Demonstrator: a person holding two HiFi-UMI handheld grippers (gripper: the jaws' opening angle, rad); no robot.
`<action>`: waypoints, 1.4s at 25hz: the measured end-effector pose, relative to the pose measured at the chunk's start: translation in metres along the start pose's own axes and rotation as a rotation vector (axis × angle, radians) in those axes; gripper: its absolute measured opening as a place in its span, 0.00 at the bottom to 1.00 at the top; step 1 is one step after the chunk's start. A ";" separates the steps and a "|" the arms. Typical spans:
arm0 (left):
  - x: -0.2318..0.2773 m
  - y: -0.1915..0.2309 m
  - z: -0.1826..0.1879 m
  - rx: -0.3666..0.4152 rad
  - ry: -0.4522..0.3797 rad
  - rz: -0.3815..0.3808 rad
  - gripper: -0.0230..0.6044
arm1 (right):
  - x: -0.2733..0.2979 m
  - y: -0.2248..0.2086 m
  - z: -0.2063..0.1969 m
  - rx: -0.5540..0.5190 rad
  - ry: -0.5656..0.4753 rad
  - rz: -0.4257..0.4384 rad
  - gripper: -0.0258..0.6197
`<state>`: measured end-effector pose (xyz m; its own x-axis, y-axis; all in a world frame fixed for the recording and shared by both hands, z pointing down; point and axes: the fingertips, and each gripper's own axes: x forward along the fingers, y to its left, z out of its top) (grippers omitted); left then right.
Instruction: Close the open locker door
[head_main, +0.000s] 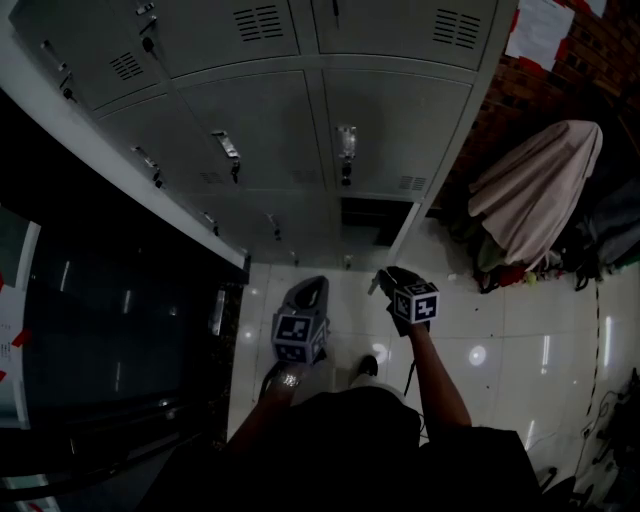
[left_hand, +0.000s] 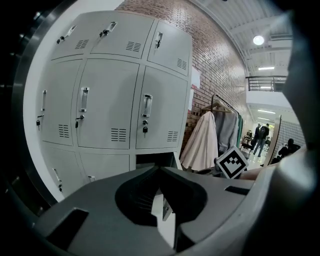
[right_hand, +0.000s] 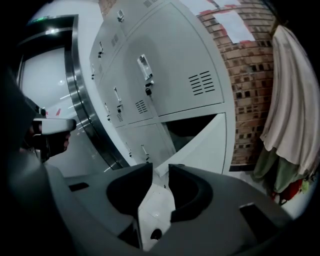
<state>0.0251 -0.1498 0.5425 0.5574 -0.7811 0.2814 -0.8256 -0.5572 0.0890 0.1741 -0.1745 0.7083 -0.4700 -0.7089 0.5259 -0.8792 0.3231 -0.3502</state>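
Observation:
In the grey locker bank, one bottom-row locker (head_main: 375, 220) stands open as a dark hole. Its pale door (right_hand: 202, 150) hangs swung out on the right, and also shows in the left gripper view as the door (left_hand: 176, 160). My right gripper (right_hand: 160, 171) points at the door's lower edge from a short way off; its jaws are open by a narrow gap with only floor showing between them. In the head view the right gripper (head_main: 382, 279) hovers over the floor before the opening. My left gripper (left_hand: 159, 169) is shut on nothing, and that left gripper (head_main: 310, 292) sits left of the right one.
A clothes rack with a beige coat (head_main: 540, 190) stands right of the lockers against a brick wall (head_main: 600, 50). A dark, metal-framed glass door (head_main: 100, 330) fills the left side. Glossy white floor tiles (head_main: 500, 330) lie underfoot. People (left_hand: 261, 137) stand far off.

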 end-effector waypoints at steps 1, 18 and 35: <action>0.001 0.009 0.003 0.003 -0.004 -0.005 0.04 | 0.010 0.008 0.005 -0.010 0.001 0.001 0.18; 0.028 0.117 0.038 -0.039 -0.045 -0.021 0.04 | 0.137 0.035 0.069 -0.154 0.096 -0.131 0.09; 0.073 0.149 0.044 -0.048 -0.014 0.088 0.04 | 0.196 -0.029 0.118 -0.206 0.159 -0.202 0.05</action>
<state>-0.0533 -0.3025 0.5348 0.4839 -0.8302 0.2768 -0.8743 -0.4728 0.1102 0.1172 -0.3970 0.7301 -0.2766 -0.6697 0.6892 -0.9455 0.3178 -0.0707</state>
